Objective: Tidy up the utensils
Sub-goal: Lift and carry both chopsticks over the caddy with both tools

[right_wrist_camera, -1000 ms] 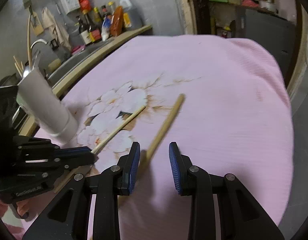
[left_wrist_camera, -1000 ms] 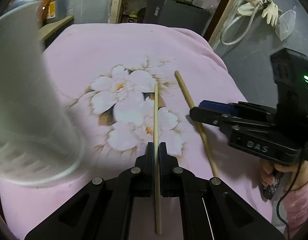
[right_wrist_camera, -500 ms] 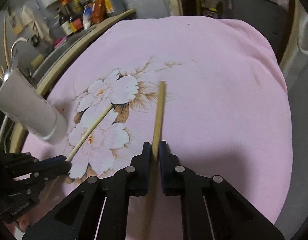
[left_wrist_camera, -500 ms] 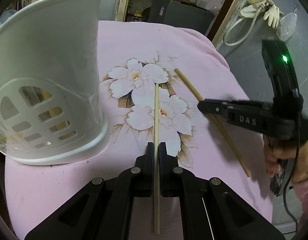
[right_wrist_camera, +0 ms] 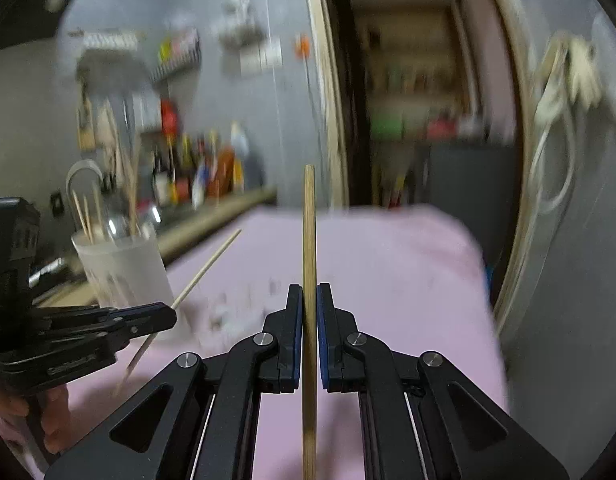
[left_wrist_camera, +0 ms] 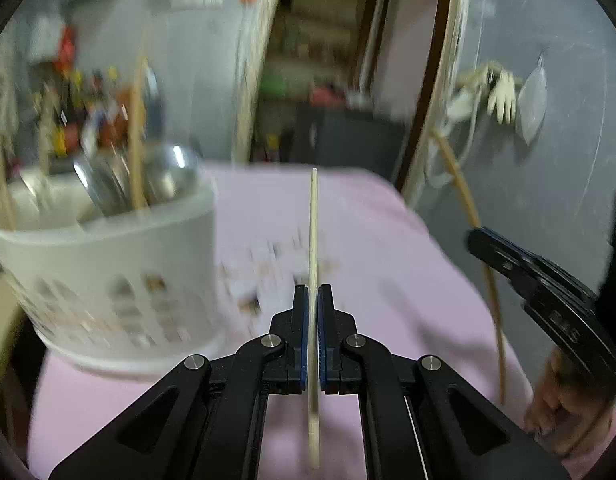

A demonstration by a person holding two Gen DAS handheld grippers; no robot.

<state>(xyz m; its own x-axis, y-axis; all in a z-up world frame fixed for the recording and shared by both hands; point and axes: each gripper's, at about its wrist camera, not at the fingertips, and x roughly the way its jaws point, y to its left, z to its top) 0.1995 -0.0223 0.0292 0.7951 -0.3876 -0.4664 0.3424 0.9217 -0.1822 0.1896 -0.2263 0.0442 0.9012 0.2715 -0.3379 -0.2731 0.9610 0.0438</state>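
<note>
My left gripper [left_wrist_camera: 312, 292] is shut on a pale chopstick [left_wrist_camera: 313, 232], lifted off the pink cloth and pointing forward. My right gripper [right_wrist_camera: 308, 292] is shut on a darker wooden chopstick [right_wrist_camera: 308, 232], also lifted. Each shows in the other's view: the right gripper [left_wrist_camera: 474, 236] with its chopstick [left_wrist_camera: 464, 196] at the right, the left gripper [right_wrist_camera: 169, 314] with its chopstick [right_wrist_camera: 207, 268] at the left. A white slotted utensil holder [left_wrist_camera: 119, 276] stands left of my left gripper, holding spoons and chopsticks; it also shows in the right wrist view [right_wrist_camera: 119, 268].
The table carries a pink flowered cloth [left_wrist_camera: 368, 248]. A counter with bottles [right_wrist_camera: 203, 184] runs behind the holder. A doorway and grey wall with hanging gloves [left_wrist_camera: 500, 92] lie beyond the table's far edge. The frames are motion-blurred.
My right gripper closed on the darker chopstick. Both grippers lifted their chopsticks off the cloth and tilted up, so the views now look across the table toward the wall.
</note>
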